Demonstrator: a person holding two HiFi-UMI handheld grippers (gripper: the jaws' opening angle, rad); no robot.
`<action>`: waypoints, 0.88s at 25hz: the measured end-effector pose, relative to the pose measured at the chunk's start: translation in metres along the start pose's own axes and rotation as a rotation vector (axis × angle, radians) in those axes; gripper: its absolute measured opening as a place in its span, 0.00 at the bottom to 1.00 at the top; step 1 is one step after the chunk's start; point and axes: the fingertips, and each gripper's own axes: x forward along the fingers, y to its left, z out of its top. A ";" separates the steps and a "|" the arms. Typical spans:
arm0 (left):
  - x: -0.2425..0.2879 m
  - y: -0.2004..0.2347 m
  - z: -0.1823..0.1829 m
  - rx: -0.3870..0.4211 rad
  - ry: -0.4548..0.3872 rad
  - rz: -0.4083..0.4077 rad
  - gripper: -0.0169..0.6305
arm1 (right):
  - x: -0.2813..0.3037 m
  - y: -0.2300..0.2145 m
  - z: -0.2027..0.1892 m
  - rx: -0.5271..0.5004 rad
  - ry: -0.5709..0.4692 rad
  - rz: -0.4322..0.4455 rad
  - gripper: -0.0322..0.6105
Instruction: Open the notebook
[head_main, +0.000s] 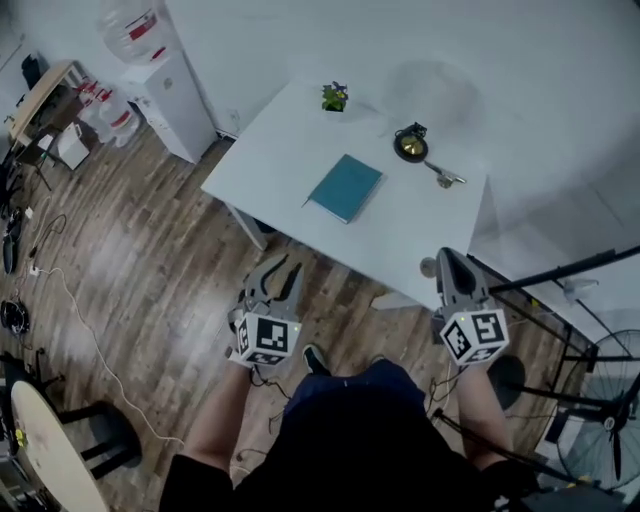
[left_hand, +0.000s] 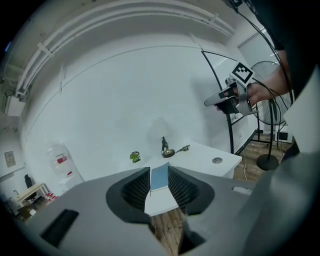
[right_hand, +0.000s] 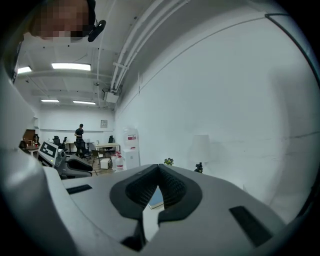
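A closed teal notebook (head_main: 345, 187) lies flat in the middle of the white table (head_main: 280, 150). Both grippers hang short of the table's near edge, over the wooden floor. My left gripper (head_main: 283, 272) is open, with a clear gap between its fingers and nothing in it. In the left gripper view the notebook (left_hand: 160, 176) shows through that gap between the jaws (left_hand: 159, 170), far ahead. My right gripper (head_main: 447, 260) is shut and empty, its tips meeting (right_hand: 159, 168). A sliver of the notebook (right_hand: 156, 198) shows below them. The left gripper view also catches the right gripper (left_hand: 216, 100).
On the table stand a small potted plant (head_main: 334, 97), a brass desk ornament (head_main: 410, 145) with a metal piece (head_main: 446, 178) beside it, and a small round disc (head_main: 428, 267) near the right corner. A water dispenser (head_main: 165, 85) stands left; black stands and a fan (head_main: 610, 420) crowd the right.
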 end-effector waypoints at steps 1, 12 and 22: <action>0.006 0.003 -0.003 -0.001 -0.003 -0.016 0.21 | 0.002 0.001 -0.001 -0.001 0.009 -0.016 0.06; 0.070 0.015 -0.029 0.033 0.048 -0.141 0.29 | 0.040 -0.010 -0.015 0.023 0.070 -0.085 0.06; 0.144 -0.004 -0.050 0.232 0.187 -0.248 0.28 | 0.104 -0.057 -0.036 0.159 0.050 -0.060 0.06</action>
